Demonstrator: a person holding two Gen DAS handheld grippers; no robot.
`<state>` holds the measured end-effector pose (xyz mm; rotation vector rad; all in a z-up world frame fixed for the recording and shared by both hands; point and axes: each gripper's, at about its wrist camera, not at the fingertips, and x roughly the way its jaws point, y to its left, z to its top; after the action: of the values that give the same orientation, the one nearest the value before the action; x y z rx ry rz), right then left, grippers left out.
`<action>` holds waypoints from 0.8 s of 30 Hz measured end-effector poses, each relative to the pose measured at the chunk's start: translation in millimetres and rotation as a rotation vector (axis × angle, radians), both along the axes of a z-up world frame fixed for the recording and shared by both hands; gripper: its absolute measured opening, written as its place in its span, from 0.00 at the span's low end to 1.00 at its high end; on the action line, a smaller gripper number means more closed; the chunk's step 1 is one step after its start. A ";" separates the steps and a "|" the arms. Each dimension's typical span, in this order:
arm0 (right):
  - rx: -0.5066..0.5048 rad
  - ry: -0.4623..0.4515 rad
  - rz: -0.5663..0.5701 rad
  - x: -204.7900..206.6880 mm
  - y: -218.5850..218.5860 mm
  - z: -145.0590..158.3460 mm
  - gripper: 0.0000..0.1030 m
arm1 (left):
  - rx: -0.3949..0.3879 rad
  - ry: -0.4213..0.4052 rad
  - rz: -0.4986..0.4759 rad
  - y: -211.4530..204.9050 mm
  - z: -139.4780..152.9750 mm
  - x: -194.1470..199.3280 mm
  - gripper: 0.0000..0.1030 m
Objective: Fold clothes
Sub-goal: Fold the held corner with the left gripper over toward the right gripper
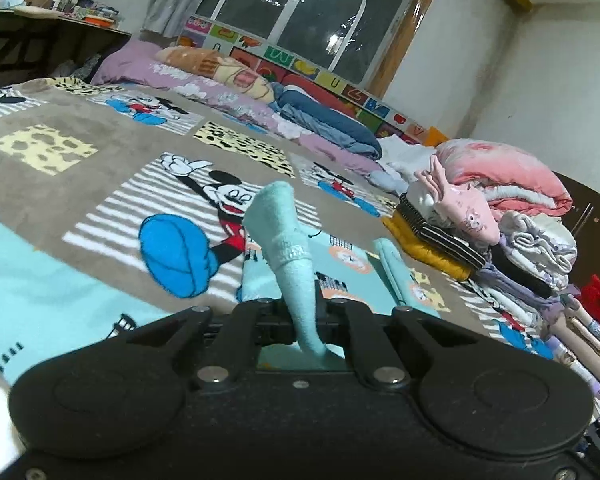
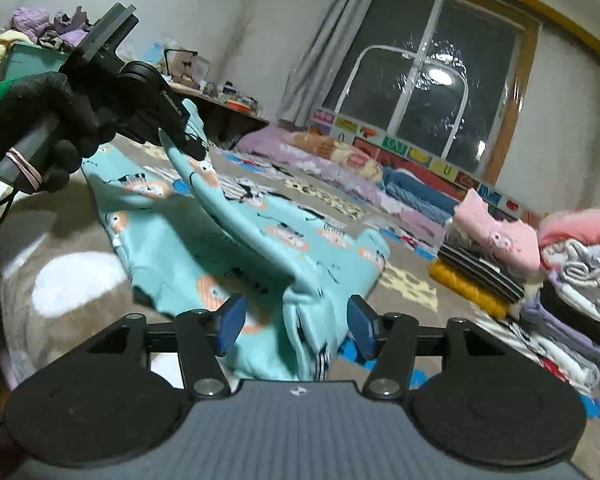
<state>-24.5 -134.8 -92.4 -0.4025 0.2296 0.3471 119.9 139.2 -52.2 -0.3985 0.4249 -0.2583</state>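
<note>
Turquoise garment (image 2: 236,236), one, between two grippers' fingers (image 2: 232,322).

The colourful picture panels (image 1: 332,80) under the window have big letters on them; one yellow square shows a "U" (image 2: 446,169); another "U" sits on a white square (image 1: 217,47); the other letters are too blurry to read; the black left gripper (image 2: 188,142) has small white writing on its side, too tiny to make out.
</note>
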 end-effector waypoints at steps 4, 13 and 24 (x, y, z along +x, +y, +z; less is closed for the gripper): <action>-0.006 0.118 0.053 16.6 3.0 -14.1 0.56 | 0.010 0.024 0.013 0.6 -6.9 7.0 0.02; -0.083 0.090 0.091 7.4 19.2 -16.7 0.62 | 0.008 0.005 0.012 1.6 -8.2 6.7 0.02; 0.003 0.202 0.157 20.6 2.5 -20.8 0.63 | 0.032 0.015 0.039 3.6 -12.0 8.5 0.02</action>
<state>-3.9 -132.3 -113.2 -0.3832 0.3959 0.5434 128.4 142.8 -64.2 -0.3771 0.4354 -0.2099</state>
